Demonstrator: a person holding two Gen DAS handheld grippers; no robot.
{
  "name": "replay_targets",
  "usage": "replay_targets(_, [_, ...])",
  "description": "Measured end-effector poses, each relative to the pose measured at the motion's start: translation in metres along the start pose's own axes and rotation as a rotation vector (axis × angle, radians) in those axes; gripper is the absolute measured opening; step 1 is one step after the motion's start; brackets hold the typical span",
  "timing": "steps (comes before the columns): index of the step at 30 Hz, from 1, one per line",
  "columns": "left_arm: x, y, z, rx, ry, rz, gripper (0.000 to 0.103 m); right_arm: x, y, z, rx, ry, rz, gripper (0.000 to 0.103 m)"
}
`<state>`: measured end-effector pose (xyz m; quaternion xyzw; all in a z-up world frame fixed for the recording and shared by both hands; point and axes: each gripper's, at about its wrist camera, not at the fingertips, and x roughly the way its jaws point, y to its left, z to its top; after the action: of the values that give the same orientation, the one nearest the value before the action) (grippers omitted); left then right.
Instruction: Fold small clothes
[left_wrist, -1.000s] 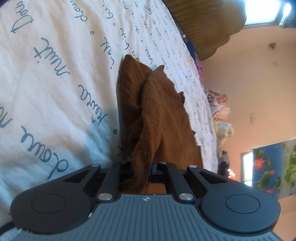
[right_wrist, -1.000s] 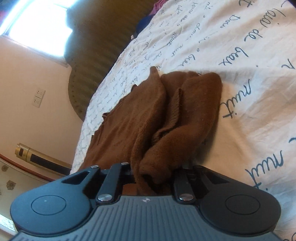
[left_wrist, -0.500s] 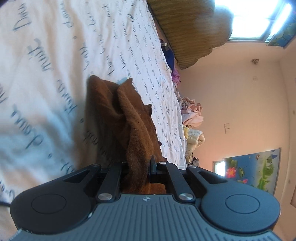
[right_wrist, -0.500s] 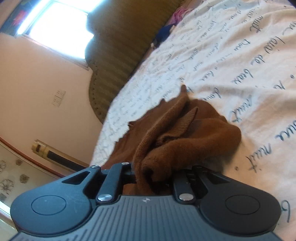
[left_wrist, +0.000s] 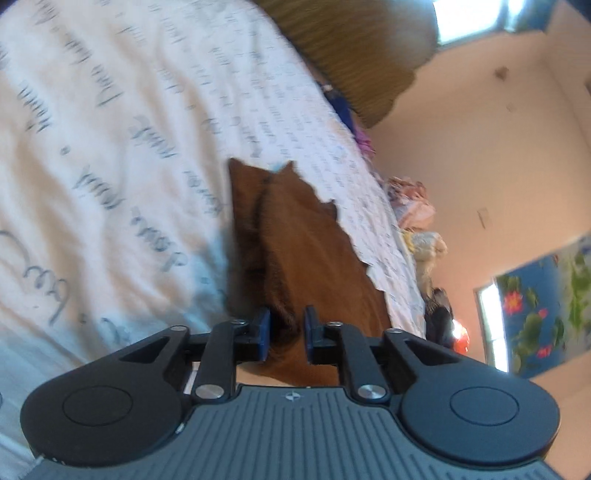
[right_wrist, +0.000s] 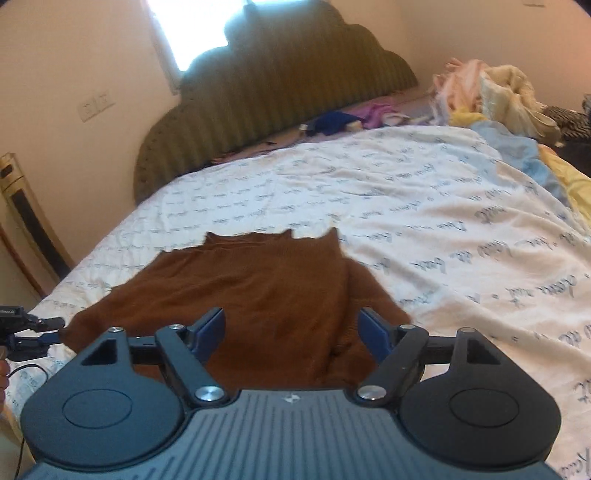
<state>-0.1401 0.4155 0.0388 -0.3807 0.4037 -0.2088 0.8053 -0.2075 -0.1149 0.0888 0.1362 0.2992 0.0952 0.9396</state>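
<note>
A brown knitted garment (right_wrist: 266, 280) lies spread flat on the white bedspread with blue script (right_wrist: 406, 192), with one part folded over along its right side. My right gripper (right_wrist: 291, 332) hovers over its near edge, jaws wide open, nothing held. My left gripper (left_wrist: 287, 332) is at the garment's (left_wrist: 306, 258) near-left corner, its blue pads (left_wrist: 264, 332) a narrow gap apart with a ridge of the knit lying between them. The right wrist view shows the left gripper (right_wrist: 40, 330) at the far left, touching that corner.
A green scalloped headboard (right_wrist: 280, 88) stands at the far end of the bed, with blue and purple garments (right_wrist: 340, 120) in front of it. A pile of pale clothes (right_wrist: 491, 88) sits at the far right. A tall beige appliance (right_wrist: 22, 206) stands left of the bed.
The bunched garment now lies flat on the bed. My right gripper has let go and opened wide. My left gripper's pads have parted slightly, and both cameras have swung round.
</note>
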Motion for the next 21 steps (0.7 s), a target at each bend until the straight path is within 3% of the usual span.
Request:
replay_targets(1, [0.001, -0.007, -0.004, 0.033, -0.005, -0.015, 0.037, 0.010, 0.010, -0.001, -0.020, 0.003, 0.016, 0.079])
replay_targets(3, [0.011, -0.019, -0.014, 0.145, -0.006, -0.010, 0.037, 0.039, 0.035, -0.008, -0.089, 0.002, 0.040, 0.078])
replay_targets(4, [0.018, -0.021, -0.021, 0.188, -0.009, 0.010, 0.037, 0.054, 0.044, -0.013, -0.120, -0.001, 0.010, 0.078])
replay_targets(6, [0.029, -0.011, -0.030, 0.229, -0.012, 0.039, 0.037, 0.081, 0.055, -0.025, -0.174, 0.001, -0.130, 0.078])
replay_targets(8, [0.032, 0.009, -0.040, 0.254, -0.033, 0.101, 0.037, 0.103, 0.050, -0.037, -0.172, 0.063, -0.143, 0.078])
replay_targets(9, [0.030, 0.020, -0.044, 0.273, -0.043, 0.113, 0.029, 0.108, 0.048, -0.046, -0.193, 0.089, -0.164, 0.078])
replay_targets(12, [0.008, 0.042, -0.052, 0.226, -0.077, 0.100, 0.019, 0.101, 0.048, -0.065, -0.252, 0.080, -0.175, 0.078])
replay_targets(15, [-0.009, 0.036, -0.066, 0.305, -0.108, 0.158, 0.018, 0.093, 0.056, -0.075, -0.330, 0.106, -0.201, 0.078])
replay_targets(17, [-0.021, 0.027, -0.073, 0.343, -0.117, 0.206, 0.016, 0.084, 0.055, -0.070, -0.311, 0.120, -0.189, 0.079])
replay_targets(18, [-0.027, 0.019, -0.076, 0.366, -0.117, 0.217, 0.021, 0.077, 0.055, -0.066, -0.301, 0.111, -0.178, 0.079])
replay_targets(20, [-0.033, -0.009, -0.076, 0.443, -0.152, 0.271, 0.040, 0.065, 0.056, -0.056, -0.281, 0.053, -0.171, 0.083])
replay_targets(21, [-0.036, -0.022, -0.074, 0.474, -0.181, 0.262, 0.054, 0.063, 0.055, -0.050, -0.276, 0.026, -0.184, 0.085])
